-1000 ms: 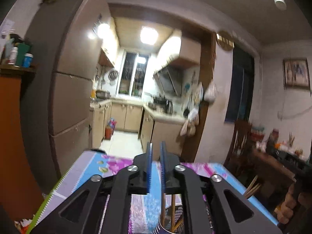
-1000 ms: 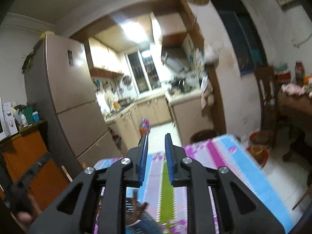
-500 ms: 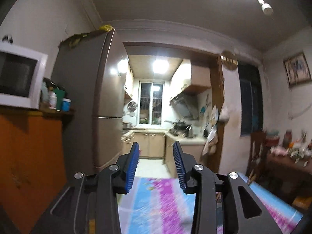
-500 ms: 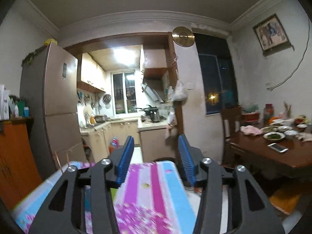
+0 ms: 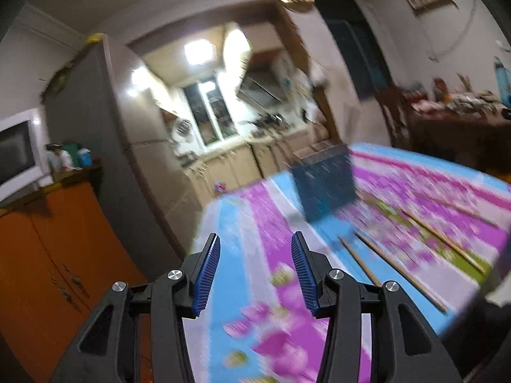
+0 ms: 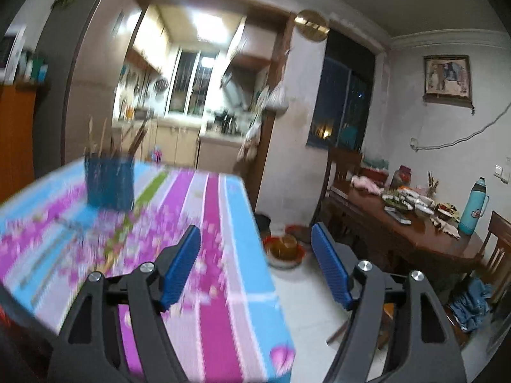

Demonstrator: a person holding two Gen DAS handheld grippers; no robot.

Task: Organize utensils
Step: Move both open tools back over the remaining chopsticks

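Observation:
A blue utensil holder (image 5: pixel 324 185) stands on the flowered tablecloth (image 5: pixel 281 290). In the right wrist view the holder (image 6: pixel 109 182) has several chopsticks (image 6: pixel 135 138) standing in it. Several loose chopsticks (image 5: pixel 399 271) lie flat on the cloth right of the holder. My left gripper (image 5: pixel 255 271) is open and empty, above the table's left part, short of the holder. My right gripper (image 6: pixel 255 268) is open and empty, over the table's right edge. Both views are blurred by motion.
A fridge (image 5: pixel 95 121) and an orange cabinet (image 5: pixel 48 255) stand left of the table. A wooden dining table (image 6: pixel 415 223) with dishes and a teal flask (image 6: pixel 474 206) stands at the right. Bowls (image 6: pixel 284 249) sit on the floor.
Both grippers have opened from nearly shut and tilted down toward the table. The left view has swung right, bringing the holder and loose chopsticks into sight.

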